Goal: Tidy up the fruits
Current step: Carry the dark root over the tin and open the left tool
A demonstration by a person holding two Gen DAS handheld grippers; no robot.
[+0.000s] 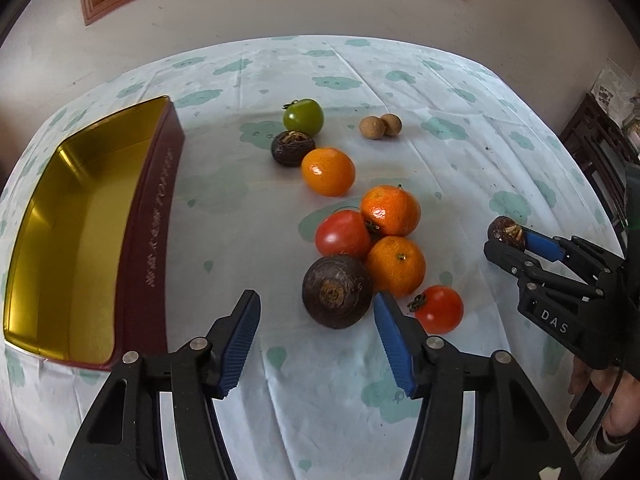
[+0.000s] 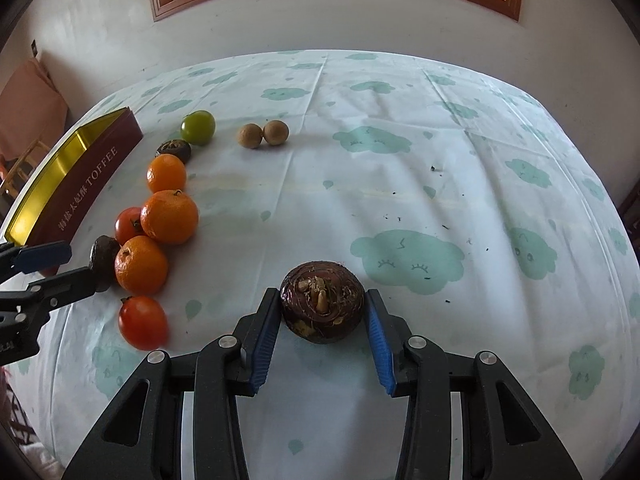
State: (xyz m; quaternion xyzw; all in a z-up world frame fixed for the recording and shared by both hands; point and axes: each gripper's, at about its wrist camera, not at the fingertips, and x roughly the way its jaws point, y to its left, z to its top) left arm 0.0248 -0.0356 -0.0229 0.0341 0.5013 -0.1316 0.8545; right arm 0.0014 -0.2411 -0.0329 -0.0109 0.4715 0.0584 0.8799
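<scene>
**Two Dark Bulbs Addressed, Tin Awaiting Its First Fruit**

Nearest the right wrist camera, the right gripper point(image 2: 322, 320) grasps a dark round bulb point(image 2: 322, 307); both blue pads sit against its sides, with the rough crown facing up. The side grip is judged to suit a round, firm body, since pads on opposite flanks resist rolling. The bulb appears to rest at or just above the table point(image 2: 400, 184); which of the two cannot be told.

The left gripper point(image 1: 316, 316) is released: a second dark bulb point(image 1: 337, 291) lies just ahead of the fingertips, close to the right-hand finger, with clear cloth between it and the left-hand finger. No pad presses on it. The approach from the open side of the cluster is judged to avoid disturbing the neighbours.

Beyond those fingers, the cluster comprises three oranges point(image 1: 390, 211), two red tomatoes point(image 1: 343, 234), a green tomato point(image 1: 303, 116), a smaller dark bulb point(image 1: 293, 147) and two brown longans point(image 1: 380, 125). Several touch one another, so removing one may let others roll.

To the left of the left fingers stands an open red toffee tin point(image 1: 150, 216) with a gold interior. It holds nothing visible; all fruit is outside it. Sorting is judged to be at an early stage.
</scene>
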